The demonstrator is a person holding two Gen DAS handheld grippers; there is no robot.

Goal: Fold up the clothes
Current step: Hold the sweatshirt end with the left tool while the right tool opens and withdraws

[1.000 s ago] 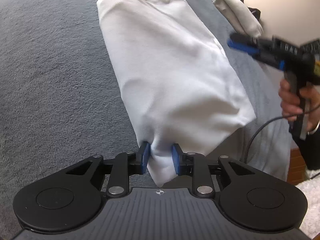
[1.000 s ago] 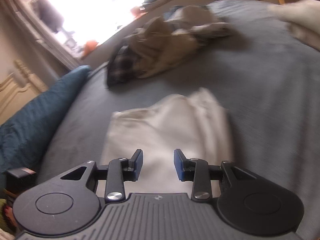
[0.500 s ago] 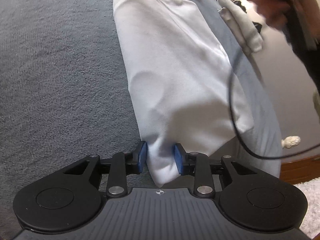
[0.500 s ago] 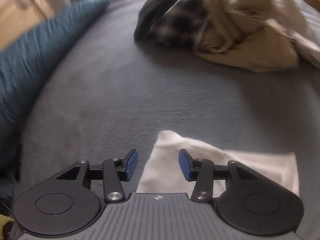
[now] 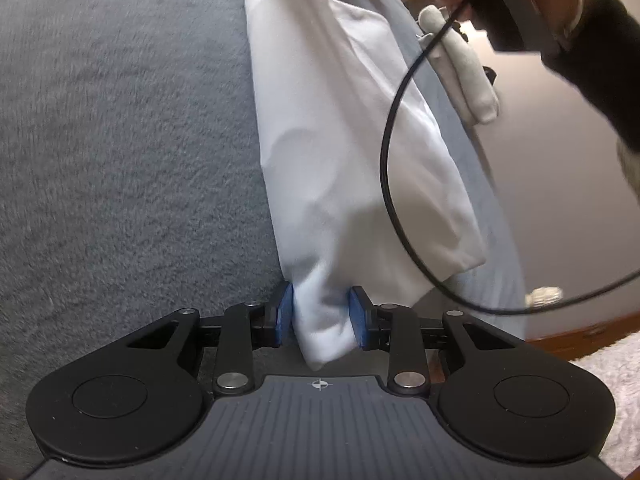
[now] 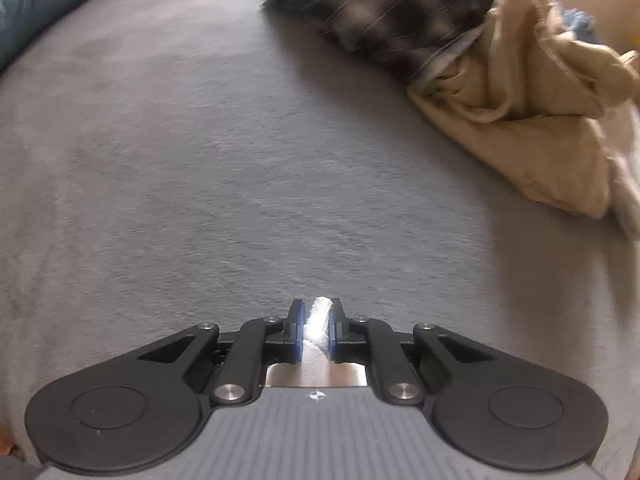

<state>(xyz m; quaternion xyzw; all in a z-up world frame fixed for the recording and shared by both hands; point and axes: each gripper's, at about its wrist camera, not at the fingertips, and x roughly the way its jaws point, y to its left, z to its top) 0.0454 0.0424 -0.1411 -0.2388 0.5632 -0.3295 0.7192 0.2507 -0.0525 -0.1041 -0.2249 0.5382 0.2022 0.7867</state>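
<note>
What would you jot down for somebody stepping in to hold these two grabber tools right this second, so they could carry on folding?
Left gripper: clamped on one end of the white garment, which lies as a long strip on the grey bed cover.
Right gripper: jaws closing on a white fabric edge, pads pinching it.
Done: garment narrowed into a strip, both grippers on cloth.
Left: fold the strip and set it down.
Unfolded pile waiting: tan garment, dark checked garment.
</note>
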